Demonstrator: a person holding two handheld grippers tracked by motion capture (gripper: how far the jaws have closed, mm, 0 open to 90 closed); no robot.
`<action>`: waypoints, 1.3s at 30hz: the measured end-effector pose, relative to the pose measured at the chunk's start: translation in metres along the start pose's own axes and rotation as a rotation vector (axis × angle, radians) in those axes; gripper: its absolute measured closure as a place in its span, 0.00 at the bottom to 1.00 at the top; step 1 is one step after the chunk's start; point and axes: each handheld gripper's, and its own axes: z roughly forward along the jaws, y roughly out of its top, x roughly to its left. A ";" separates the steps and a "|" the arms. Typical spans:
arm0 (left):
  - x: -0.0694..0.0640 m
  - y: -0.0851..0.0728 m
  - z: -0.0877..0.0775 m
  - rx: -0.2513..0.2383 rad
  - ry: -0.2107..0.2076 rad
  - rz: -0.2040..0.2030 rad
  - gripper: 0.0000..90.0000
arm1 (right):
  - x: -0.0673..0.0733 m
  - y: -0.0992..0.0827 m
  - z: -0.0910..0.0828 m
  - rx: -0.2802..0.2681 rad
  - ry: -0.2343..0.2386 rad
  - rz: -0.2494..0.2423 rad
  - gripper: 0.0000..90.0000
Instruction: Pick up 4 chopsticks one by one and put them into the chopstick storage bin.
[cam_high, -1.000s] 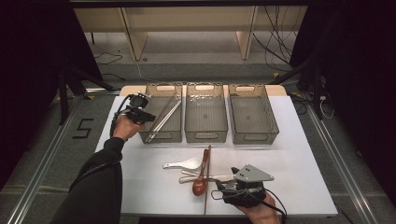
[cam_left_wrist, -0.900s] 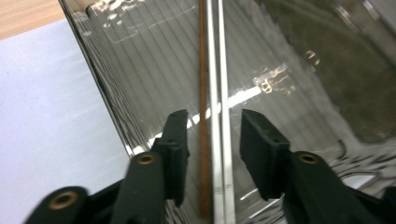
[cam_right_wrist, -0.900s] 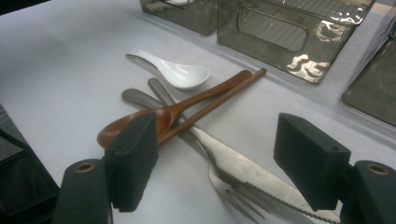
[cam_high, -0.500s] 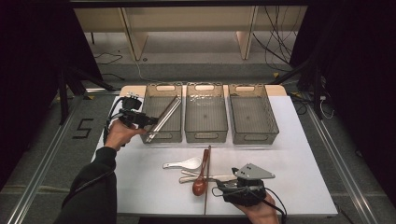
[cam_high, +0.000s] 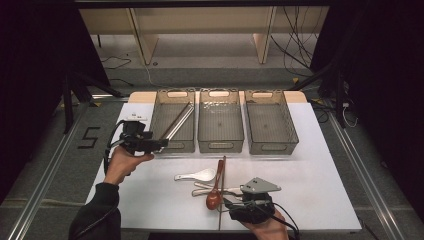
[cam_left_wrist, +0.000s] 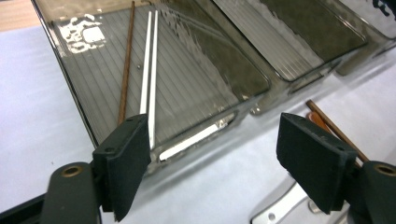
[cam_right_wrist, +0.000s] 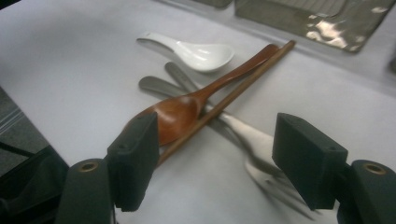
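A pair of white chopsticks (cam_left_wrist: 150, 70) and one brown chopstick (cam_left_wrist: 126, 60) are seen lying in the left bin (cam_high: 173, 125). The left gripper (cam_left_wrist: 215, 158) is held just before that bin, jaws apart and empty. Near the right gripper (cam_right_wrist: 215, 158), also spread, a wooden spoon (cam_right_wrist: 187, 109), white spoon (cam_right_wrist: 196, 51) and metal cutlery (cam_right_wrist: 252, 140) are heaped

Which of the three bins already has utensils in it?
The left bin, nearest the left gripper: chopsticks lie in it; the middle and right bins look empty.
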 end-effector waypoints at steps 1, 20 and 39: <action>-0.001 -0.003 -0.001 0.002 0.001 0.002 0.28 | 0.000 0.000 0.000 0.000 0.000 0.000 0.36; -0.017 -0.032 -0.007 0.029 0.019 0.036 0.25 | 0.038 -0.009 0.028 0.120 0.005 -0.069 0.35; -0.022 -0.040 -0.006 0.032 0.003 0.044 0.24 | 0.024 -0.015 0.032 0.204 -0.019 -0.046 0.47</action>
